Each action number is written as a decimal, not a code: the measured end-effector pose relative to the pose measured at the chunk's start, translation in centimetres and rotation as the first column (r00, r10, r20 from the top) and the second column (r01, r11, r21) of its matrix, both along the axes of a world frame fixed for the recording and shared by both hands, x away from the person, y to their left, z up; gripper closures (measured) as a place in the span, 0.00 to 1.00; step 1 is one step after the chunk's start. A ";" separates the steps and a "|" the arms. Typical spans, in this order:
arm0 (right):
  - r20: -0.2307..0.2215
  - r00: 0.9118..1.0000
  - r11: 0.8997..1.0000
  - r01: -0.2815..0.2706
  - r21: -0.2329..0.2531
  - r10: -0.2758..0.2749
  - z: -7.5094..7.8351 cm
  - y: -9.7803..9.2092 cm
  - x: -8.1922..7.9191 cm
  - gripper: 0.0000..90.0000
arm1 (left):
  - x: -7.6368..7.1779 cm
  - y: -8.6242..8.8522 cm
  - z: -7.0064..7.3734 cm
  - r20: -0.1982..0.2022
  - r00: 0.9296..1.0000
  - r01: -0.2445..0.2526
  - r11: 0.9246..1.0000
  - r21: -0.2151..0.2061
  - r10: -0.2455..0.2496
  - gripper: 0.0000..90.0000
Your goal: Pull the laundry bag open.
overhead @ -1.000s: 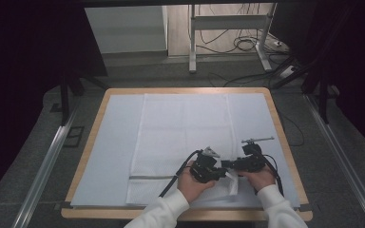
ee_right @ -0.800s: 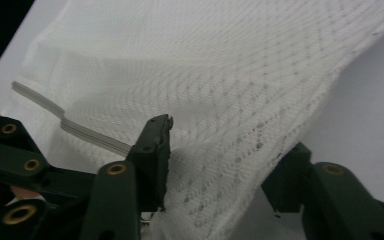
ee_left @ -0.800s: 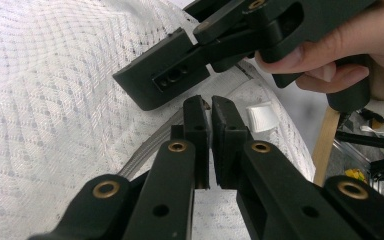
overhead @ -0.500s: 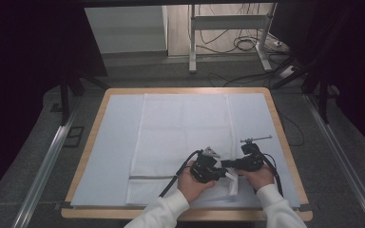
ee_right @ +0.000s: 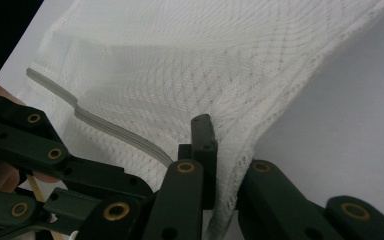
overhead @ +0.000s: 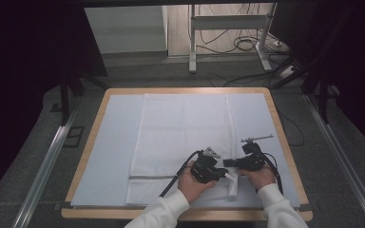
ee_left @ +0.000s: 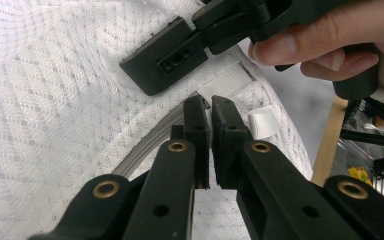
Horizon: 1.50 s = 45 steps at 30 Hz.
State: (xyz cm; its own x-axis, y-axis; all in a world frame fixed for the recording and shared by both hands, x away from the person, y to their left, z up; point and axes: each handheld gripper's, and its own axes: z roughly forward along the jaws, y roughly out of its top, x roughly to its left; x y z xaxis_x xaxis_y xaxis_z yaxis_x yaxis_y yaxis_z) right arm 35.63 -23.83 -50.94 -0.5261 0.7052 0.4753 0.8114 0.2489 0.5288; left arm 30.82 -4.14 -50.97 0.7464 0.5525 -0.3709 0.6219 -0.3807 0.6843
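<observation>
Left gripper view shows the left tongs (ee_left: 210, 107) clenched on the edge of a white mesh bag (ee_left: 55, 100), their two black jaws pressed almost together over the thick seam beside the grey zipper (ee_left: 145, 145). A small white tag (ee_left: 262, 122) pokes out of the fabric just to the right of the jaws. Just above them one jaw of the right tongs rests against the same seam, with the fingers (ee_left: 300, 42) of the person's right hand wrapped round the handle behind it.

In the right gripper view, the right tongs (ee_right: 225, 150) grasp the mesh bag (ee_right: 205, 60) too: a fold of netting runs down between the jaws and lifts off the pale sheet (ee_right: 350, 110) that covers the table. The grey zipper (ee_right: 105, 127) curves away to the left, and the left tongs sit at the lower left of that view.

From the high view, both tongs, left (overhead: 221, 168) and right (overhead: 230, 164), meet at the near right corner of the bag (overhead: 185, 128), which lies flat and spread over the middle of the sheet (overhead: 114, 142). The table (overhead: 92, 142) shows as a wooden rim round the sheet. Both sleeves are white.
</observation>
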 end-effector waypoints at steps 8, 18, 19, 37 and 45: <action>0.012 1.000 1.000 -0.026 0.001 0.026 0.1 -0.1 -0.1 0.98 | 0.5 0.4 -0.6 -0.033 0.999 -0.003 1.000 -0.018 0.002 0.97; 0.025 0.999 0.999 -0.034 0.005 0.034 0.3 -0.2 -0.2 0.98 | 0.8 0.8 -0.9 -0.048 0.999 -0.007 1.000 -0.020 0.007 0.97; 0.026 0.999 0.999 -0.035 0.005 0.035 0.3 -0.2 -0.2 0.99 | 0.8 0.8 -0.9 -0.048 0.999 -0.009 1.000 -0.018 0.008 0.97; 0.040 0.997 0.998 -0.061 -0.009 0.061 0.3 -0.1 -0.2 0.99 | 1.2 1.2 -1.4 -0.058 0.998 -0.013 1.000 0.005 0.013 0.97; 0.040 0.998 0.998 -0.058 -0.005 0.058 0.3 -0.2 -0.2 0.99 | 1.4 1.7 -1.6 -0.067 0.998 -0.022 1.000 0.003 0.022 0.97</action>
